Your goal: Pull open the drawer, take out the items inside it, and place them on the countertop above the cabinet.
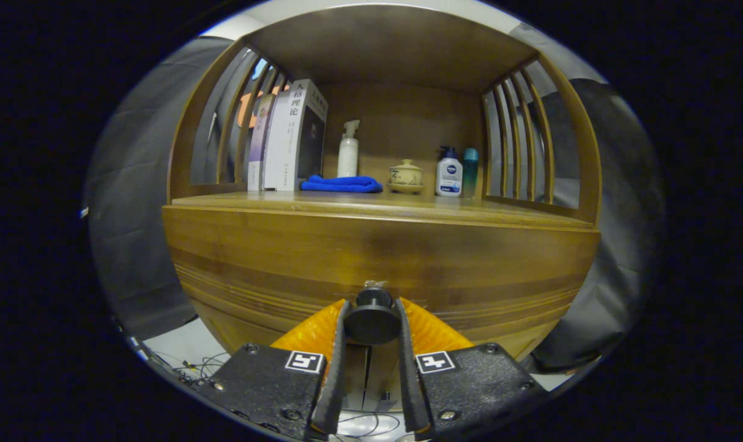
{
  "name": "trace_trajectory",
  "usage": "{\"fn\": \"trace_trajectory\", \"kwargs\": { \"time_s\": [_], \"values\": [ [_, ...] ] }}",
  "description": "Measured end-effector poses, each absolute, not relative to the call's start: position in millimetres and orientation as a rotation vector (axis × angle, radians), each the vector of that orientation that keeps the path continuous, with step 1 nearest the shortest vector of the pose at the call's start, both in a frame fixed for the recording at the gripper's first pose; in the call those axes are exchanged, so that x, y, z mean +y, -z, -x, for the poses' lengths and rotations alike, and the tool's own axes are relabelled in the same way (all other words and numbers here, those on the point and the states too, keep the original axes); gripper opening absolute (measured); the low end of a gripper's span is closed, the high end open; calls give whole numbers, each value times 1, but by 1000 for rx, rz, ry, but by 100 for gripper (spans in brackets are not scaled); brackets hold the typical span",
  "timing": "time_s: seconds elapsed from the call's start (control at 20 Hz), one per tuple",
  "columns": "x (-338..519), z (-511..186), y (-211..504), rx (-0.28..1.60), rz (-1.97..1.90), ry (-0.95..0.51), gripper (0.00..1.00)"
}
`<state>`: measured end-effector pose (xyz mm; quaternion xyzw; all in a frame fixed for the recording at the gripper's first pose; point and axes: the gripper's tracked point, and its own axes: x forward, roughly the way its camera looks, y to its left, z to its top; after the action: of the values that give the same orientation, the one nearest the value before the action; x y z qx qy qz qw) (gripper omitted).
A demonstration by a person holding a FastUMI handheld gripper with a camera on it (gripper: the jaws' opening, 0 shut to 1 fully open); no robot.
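Black round drawer knob [372, 319] sat pinched between both fingers of the gripper [371, 325]. Behind it, the wooden drawer front [285, 258] appeared closed or barely drawn; contents unseen. Countertop [377, 205] above carried books [291, 138] far left, blue cloth [342, 183], spray bottle [348, 150], lidded cup [406, 175], lotion bottle [449, 173] far right. Pull, retrieval and placement all judged outstanding.

Large characters mark the book's [291, 132] spine, a brand badge the white bottle [449, 175]; hand-held gripper [372, 305] pinches the knob [372, 323].
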<state>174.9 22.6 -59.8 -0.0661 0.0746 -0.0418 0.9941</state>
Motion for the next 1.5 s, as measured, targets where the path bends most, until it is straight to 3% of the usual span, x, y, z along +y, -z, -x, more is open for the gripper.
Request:
{"fn": "trace_trajectory", "kwargs": {
  "time_s": [1.05,1.5],
  "values": [
    [32,-21,82,130,53,66,41],
    [38,12,89,110,67,59,41]
  ]
}}
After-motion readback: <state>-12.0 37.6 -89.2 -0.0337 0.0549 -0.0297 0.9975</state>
